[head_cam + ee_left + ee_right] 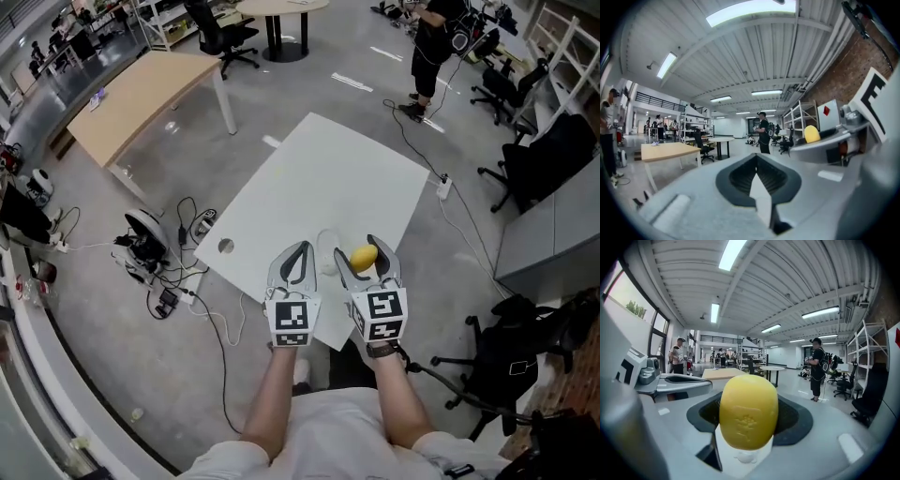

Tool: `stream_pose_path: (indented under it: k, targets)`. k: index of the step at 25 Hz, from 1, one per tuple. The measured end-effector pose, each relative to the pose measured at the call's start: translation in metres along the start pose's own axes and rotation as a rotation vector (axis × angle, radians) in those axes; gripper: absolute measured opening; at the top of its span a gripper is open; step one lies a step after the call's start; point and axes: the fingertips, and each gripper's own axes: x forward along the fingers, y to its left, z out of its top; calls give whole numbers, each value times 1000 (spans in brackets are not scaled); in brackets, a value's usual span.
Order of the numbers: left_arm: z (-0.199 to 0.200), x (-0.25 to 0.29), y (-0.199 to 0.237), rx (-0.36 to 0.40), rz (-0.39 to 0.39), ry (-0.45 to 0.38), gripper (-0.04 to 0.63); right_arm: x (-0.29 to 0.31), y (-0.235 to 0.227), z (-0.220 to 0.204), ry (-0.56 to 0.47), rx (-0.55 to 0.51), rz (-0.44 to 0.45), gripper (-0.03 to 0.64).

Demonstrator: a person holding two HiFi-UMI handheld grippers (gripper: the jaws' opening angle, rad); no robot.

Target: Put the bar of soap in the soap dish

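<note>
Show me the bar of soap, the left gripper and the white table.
bar of soap [748,411]: right gripper view, middle of its yellow face.
left gripper [301,248]: head view, between its fingertips.
white table [309,178]: head view, bare middle of its top.

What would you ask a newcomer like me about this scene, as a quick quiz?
1. Where is the yellow oval bar of soap?
A) lying on the floor
B) between the jaws of the right gripper
C) in a cardboard box

2. True or false: the left gripper holds a second bar of soap.

3. In the head view, what surface lies below both grippers?

Key
1. B. The right gripper view shows the pads on either side of the soap.
2. False. Its jaws are together with nothing between them.
3. The white rectangular table.
</note>
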Motion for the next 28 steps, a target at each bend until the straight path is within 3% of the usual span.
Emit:
stream_pose_path:
  k: [6,18,28]
  targets:
    - [-30,27,8,-27,33,65,0,36,0,-30,76,53,62,298]
    - [-108,48,26,-80,96,240,0,101,11,-132,316,114,145,298]
    - [-159,52,40,-123,142,354,0,141,0,-191,459,120,102,298]
